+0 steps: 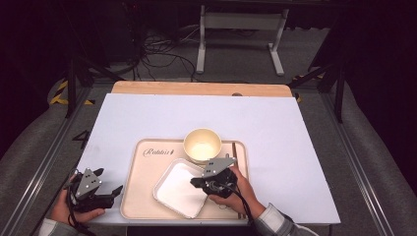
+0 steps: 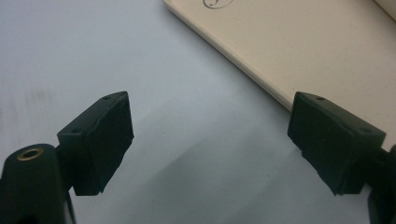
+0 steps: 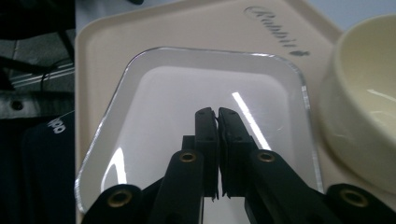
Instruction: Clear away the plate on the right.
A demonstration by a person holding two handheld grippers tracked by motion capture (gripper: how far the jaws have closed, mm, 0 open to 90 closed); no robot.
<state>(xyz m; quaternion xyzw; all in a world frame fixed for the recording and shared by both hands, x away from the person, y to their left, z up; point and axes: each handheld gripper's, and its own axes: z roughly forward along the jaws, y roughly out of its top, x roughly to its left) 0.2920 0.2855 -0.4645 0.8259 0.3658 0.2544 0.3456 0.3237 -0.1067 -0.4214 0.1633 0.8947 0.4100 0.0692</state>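
— Largest first?
— White-covered counter (image 1: 275, 128), far wooden edge peeking out at 12 o'clock, near edge cut off by the frame bottom. Beyond it, dim floor with cables, hard to make out.
— Next down?
— Beige tray (image 1: 132, 194) at 6 o'clock on the counter. Cursive lettering at its 11 o'clock corner, too small to read from the high view; in the right gripper view (image 3: 275, 35) partly cut off by the plate's rim.
— On the tray?
— Square white plate (image 1: 174, 189) with rounded corners, turned cornerwise, lying flat in the tray's near half. Glossy, with glare streaks across it in the right gripper view. Near corner hidden behind the gripper arms there.
— And the bowl?
— Cream bowl (image 1: 202, 144) at the tray's 12 o'clock, just beside the plate's far corner; touching or not, cannot tell. Cut off by the right edge in the right gripper view.
— Right claw?
— Right claw (image 3: 217, 114) pressed together, hovering over the plate's middle, coming in from 3 o'clock. Nothing visible between the pads; contact with the plate unclear.
— Left claw?
— Left claw (image 2: 210, 140) spread wide apart, empty, over bare counter at the tray's 9 o'clock edge. Holding hand (image 1: 61, 209) partly cut off at the frame bottom.
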